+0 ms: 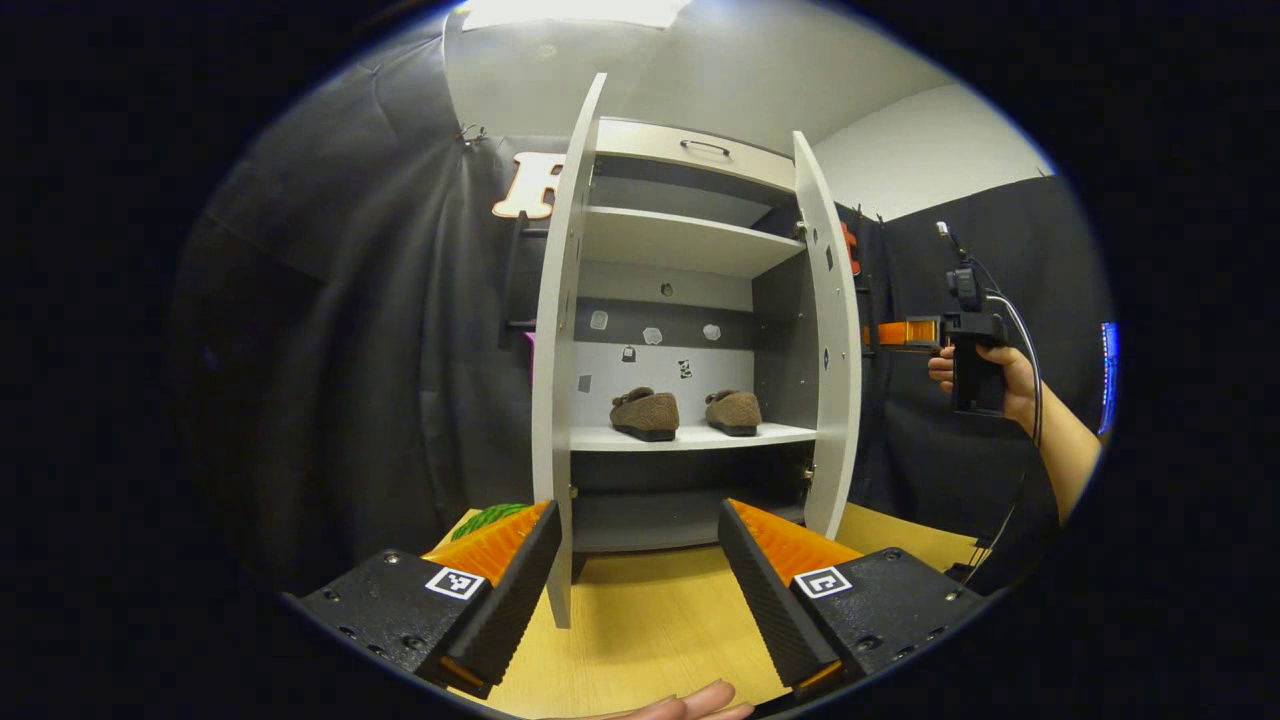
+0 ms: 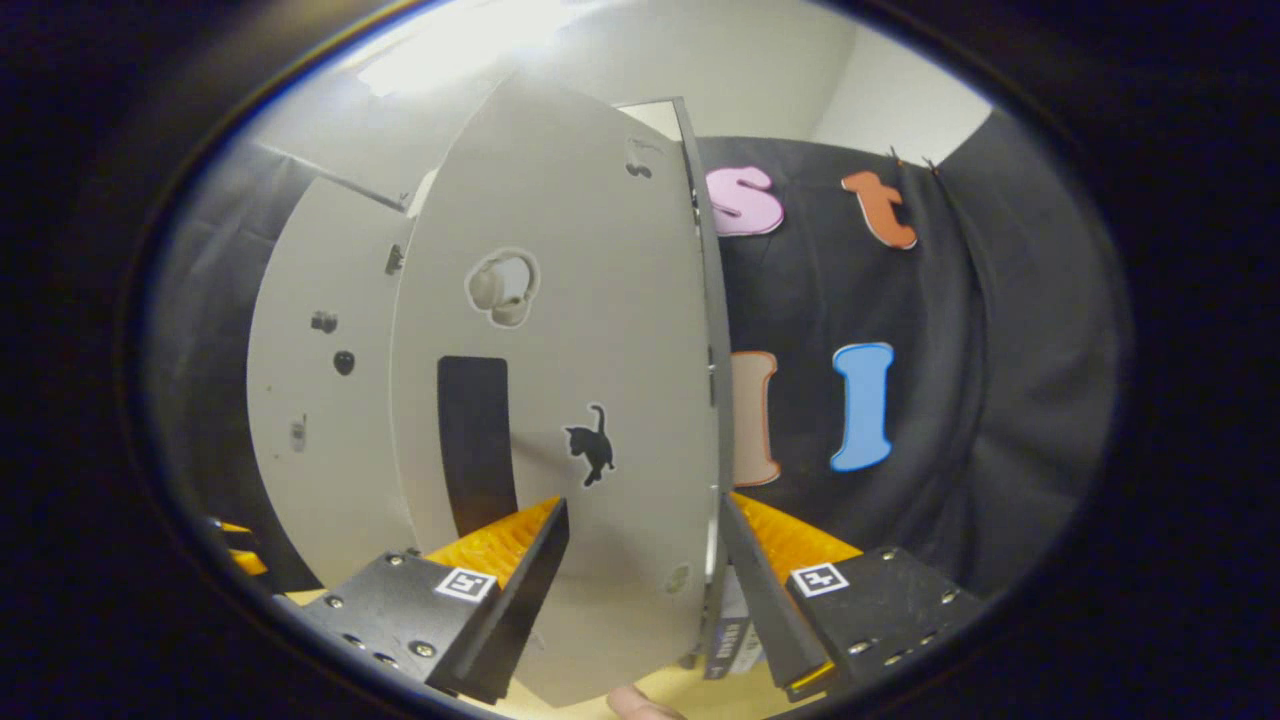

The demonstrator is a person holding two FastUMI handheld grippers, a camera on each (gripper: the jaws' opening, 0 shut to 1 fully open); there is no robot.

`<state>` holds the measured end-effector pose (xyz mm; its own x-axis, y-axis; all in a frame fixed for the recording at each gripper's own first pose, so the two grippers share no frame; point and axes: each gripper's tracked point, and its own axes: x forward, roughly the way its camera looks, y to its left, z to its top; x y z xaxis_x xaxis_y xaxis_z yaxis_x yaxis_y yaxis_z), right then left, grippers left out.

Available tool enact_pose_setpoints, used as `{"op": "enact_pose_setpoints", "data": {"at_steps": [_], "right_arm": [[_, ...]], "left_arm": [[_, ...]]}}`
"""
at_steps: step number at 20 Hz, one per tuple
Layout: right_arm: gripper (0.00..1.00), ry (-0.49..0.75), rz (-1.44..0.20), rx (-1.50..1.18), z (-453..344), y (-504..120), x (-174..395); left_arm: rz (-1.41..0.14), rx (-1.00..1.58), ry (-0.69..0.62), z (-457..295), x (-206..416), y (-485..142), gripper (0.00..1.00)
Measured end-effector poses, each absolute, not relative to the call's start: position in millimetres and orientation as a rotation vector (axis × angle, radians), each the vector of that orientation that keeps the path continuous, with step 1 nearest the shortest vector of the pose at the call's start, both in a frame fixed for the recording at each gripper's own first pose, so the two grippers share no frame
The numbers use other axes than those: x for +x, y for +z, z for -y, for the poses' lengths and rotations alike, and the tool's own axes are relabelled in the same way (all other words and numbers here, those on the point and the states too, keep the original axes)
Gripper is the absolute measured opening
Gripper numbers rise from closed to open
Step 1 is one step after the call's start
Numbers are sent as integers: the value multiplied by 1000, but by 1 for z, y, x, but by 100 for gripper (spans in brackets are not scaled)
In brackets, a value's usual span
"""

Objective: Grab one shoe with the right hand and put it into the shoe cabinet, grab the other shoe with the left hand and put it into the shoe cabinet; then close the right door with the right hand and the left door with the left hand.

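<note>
Two brown shoes stand side by side on the middle shelf of the white shoe cabinet. Both doors stand open: the left door edge-on, the right door swung outward. My left gripper is open, low in front of the cabinet, with the left door's lower edge beside its left finger. My right gripper, held in a hand, sits at the right door's outer side. In the right gripper view that gripper is open, close to the door's outer face.
The cabinet stands on a yellow wooden table. A green object lies left of the left door. The right door carries a black handle and a cat sticker. Another white panel shows behind it. Black cloth surrounds the booth.
</note>
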<state>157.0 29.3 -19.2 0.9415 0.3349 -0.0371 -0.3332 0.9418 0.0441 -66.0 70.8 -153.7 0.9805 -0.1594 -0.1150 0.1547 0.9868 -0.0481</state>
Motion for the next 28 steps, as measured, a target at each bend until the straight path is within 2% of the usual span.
{"op": "enact_pose_setpoints", "data": {"at_steps": [2, 3, 5, 9, 10, 11, 12, 13, 14, 15, 16, 17, 18, 21, 22, 23, 24, 27, 28], "right_arm": [[98, 330, -34, 24, -28, -21, 160], [94, 325, -32, 16, -25, -23, 160], [98, 325, -32, 20, -25, -26, 160], [98, 335, -42, 8, -21, -34, 155], [94, 341, -44, -1, -20, -36, 154], [98, 343, -46, -12, -19, -38, 152], [100, 344, -47, -23, -17, -40, 149], [94, 350, -46, -30, -17, -42, 145], [98, 354, -45, -35, -17, -43, 142], [94, 357, -46, -39, -17, -44, 139], [98, 357, -45, -45, -17, -45, 134], [94, 360, -43, -51, -17, -46, 126], [98, 364, -39, -56, -19, -47, 117], [98, 386, -26, -85, -33, -47, 92], [98, 390, -18, -95, -38, -48, 83], [98, 377, -22, -109, -40, -51, 75], [100, 347, -36, -127, -41, -57, 68], [94, 262, -88, -137, -50, -70, 48], [94, 256, -109, -133, -58, -75, 38]], "left_arm": [[-110, -29, -144, -81, -66, -153, 97], [-106, -24, -132, -86, -65, -152, 96], [-107, -15, -104, -97, -68, -152, 96], [-97, -6, -50, -120, -69, -148, 95], [-90, 0, -30, -130, -70, -146, 95], [-83, 8, -5, -141, -71, -141, 96], [-75, 14, 22, -154, -57, -139, 96], [-72, 15, 48, -166, -53, -136, 96], [-77, 3, 70, -175, -46, -136, 96], [-83, -16, 89, -185, -41, -134, 95], [-91, -36, 100, -192, -35, -132, 96], [-98, -54, 112, -200, -30, -131, 96], [-103, -69, 124, -214, -26, -130, 96], [-114, -101, 151, -241, -7, -121, 96], [-109, -100, 151, -249, 1, -118, 92], [-107, -95, 143, -252, 8, -115, 95], [-109, -86, 135, -254, 15, -113, 95], [-107, -50, 126, -260, 32, -100, 92], [-96, -43, 132, -264, 39, -93, 95]]}}
